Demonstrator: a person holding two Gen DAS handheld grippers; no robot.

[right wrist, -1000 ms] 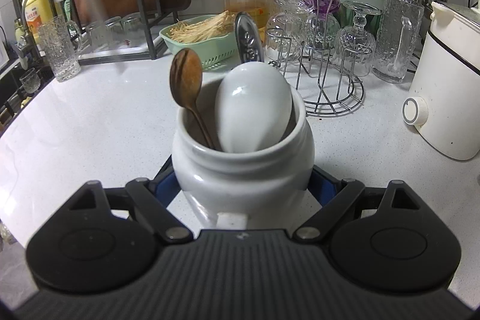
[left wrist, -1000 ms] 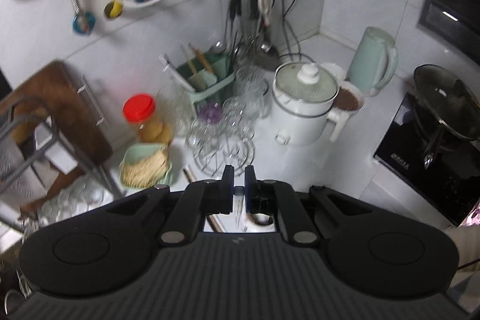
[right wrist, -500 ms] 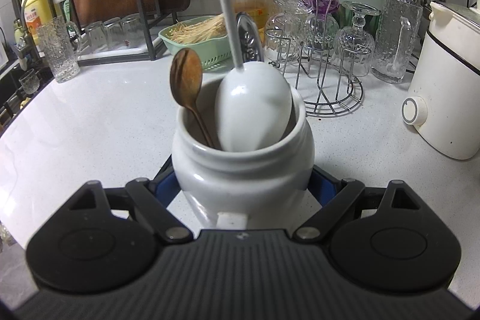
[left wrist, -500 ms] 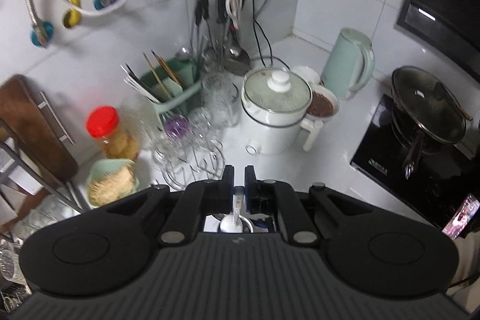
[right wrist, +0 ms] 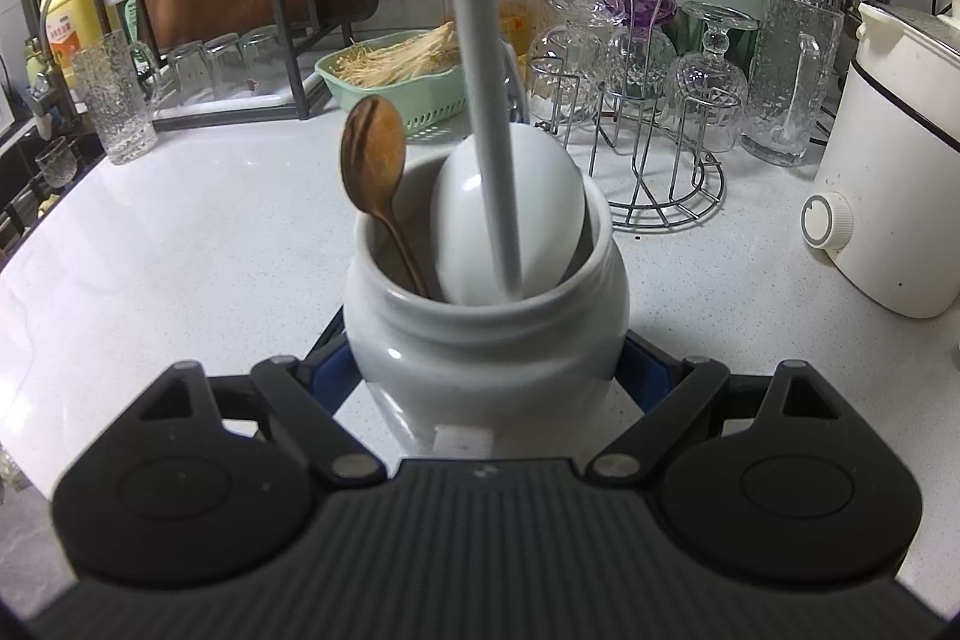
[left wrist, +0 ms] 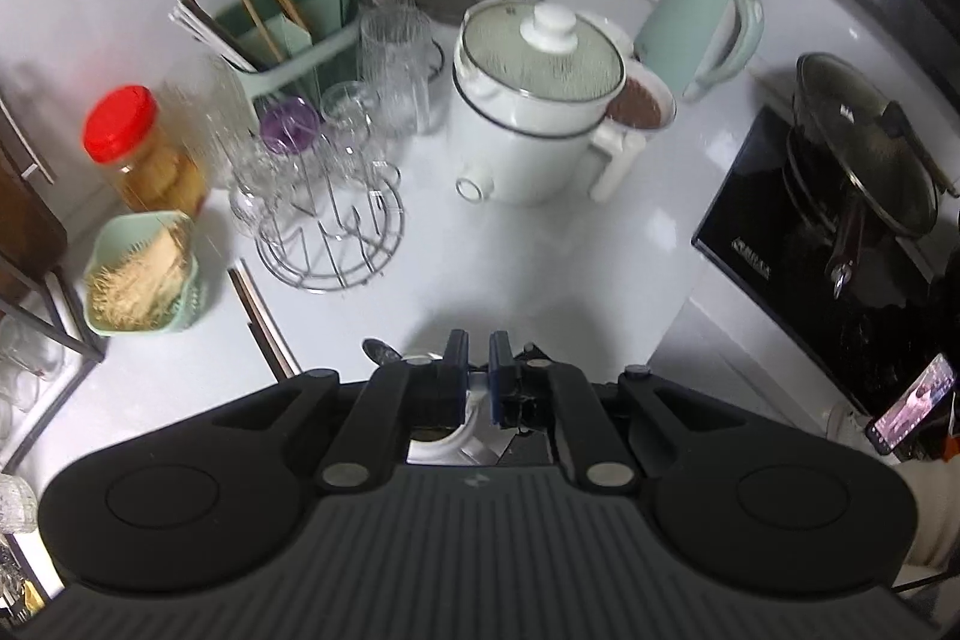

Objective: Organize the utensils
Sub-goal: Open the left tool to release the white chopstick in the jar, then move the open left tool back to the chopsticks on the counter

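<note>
My right gripper (right wrist: 486, 340) is shut on a white ceramic jar (right wrist: 480, 364) that stands on the white counter. A wooden spoon (right wrist: 372, 160) and a big white spoon (right wrist: 540, 208) stand in the jar, bowls up. A long grey-white utensil handle (right wrist: 480, 40) comes down from the top of the right wrist view, its lower end inside the jar mouth. My left gripper (left wrist: 478, 352) points steeply down, shut on that thin handle (left wrist: 475, 388). Below it show the jar's rim (left wrist: 444, 445) and a metal utensil's tip (left wrist: 378, 351).
A wire rack of upturned glasses (right wrist: 654, 100), a green basket of noodles (right wrist: 396, 70), a red-lidded jar (left wrist: 138, 148) and a green chopstick holder (left wrist: 282, 28) stand behind. A white cooker (left wrist: 534, 100), kettle (left wrist: 702, 16) and hob with pan (left wrist: 858, 148) lie right. Chopsticks (left wrist: 258, 310) lie loose.
The left gripper has sunk toward the counter with the handle in it. In the right wrist view the handle entered from above and slid down into the jar. The right gripper and jar stayed still.
</note>
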